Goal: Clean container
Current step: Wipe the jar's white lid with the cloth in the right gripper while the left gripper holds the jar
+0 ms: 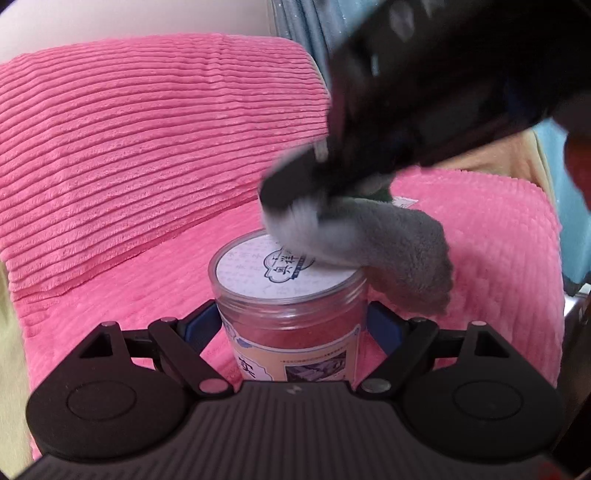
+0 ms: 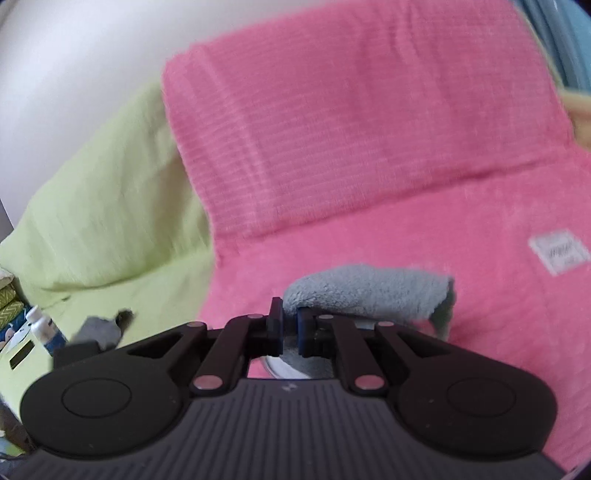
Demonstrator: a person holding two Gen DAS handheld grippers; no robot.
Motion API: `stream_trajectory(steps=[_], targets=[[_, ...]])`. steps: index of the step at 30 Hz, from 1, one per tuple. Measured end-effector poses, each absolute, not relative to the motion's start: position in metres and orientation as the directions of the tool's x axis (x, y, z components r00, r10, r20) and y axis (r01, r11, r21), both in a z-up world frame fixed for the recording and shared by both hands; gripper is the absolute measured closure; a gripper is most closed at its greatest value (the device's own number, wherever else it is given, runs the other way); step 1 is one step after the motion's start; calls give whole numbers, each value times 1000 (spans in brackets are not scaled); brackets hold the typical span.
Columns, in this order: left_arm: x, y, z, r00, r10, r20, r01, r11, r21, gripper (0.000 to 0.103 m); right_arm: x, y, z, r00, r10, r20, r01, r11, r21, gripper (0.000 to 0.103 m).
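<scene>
A clear plastic container (image 1: 291,321) with a white printed lid (image 1: 273,269) and pink contents stands upright on a pink cover. My left gripper (image 1: 293,325) is shut on the container's sides just below the lid. My right gripper (image 2: 290,328) is shut on a grey fleece cloth (image 2: 369,291). In the left wrist view the right gripper (image 1: 295,199) comes in from the upper right, blurred, and presses the grey cloth (image 1: 388,251) onto the right part of the lid. A sliver of the lid rim (image 2: 275,367) shows under the right gripper.
The pink ribbed cover (image 1: 129,147) drapes over a seat and backrest. A lime-green sheet (image 2: 103,206) lies to its left. A small white bottle (image 2: 42,325) and patterned boxes (image 2: 9,295) sit at the far left. A white fabric tag (image 2: 557,251) is on the pink cover. Blue curtains (image 1: 306,22) hang behind.
</scene>
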State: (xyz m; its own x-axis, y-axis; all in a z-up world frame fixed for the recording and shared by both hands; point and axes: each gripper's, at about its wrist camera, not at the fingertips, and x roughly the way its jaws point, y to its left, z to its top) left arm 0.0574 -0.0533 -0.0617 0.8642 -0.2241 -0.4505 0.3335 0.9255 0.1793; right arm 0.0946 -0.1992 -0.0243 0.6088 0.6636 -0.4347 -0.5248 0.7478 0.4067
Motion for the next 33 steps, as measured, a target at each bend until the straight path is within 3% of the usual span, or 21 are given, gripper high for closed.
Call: stream_trajectory(steps=[4, 11, 21, 33], targets=[[58, -52, -62, 861, -231, -454, 334, 929, 161, 18, 98, -203, -33, 527, 721, -450, -536, 693, 482, 97], [56, -52, -63, 862, -226, -453, 334, 927, 173, 18, 117, -188, -38, 450, 798, -402, -540, 601, 589, 98], [59, -50, -64, 861, -233, -452, 334, 930, 156, 18, 126, -207, -42, 588, 694, -414, -461, 709, 533, 99], [62, -47, -66, 864, -225, -451, 329, 929, 166, 18, 104, -196, -44, 491, 775, -398, -505, 625, 595, 98]])
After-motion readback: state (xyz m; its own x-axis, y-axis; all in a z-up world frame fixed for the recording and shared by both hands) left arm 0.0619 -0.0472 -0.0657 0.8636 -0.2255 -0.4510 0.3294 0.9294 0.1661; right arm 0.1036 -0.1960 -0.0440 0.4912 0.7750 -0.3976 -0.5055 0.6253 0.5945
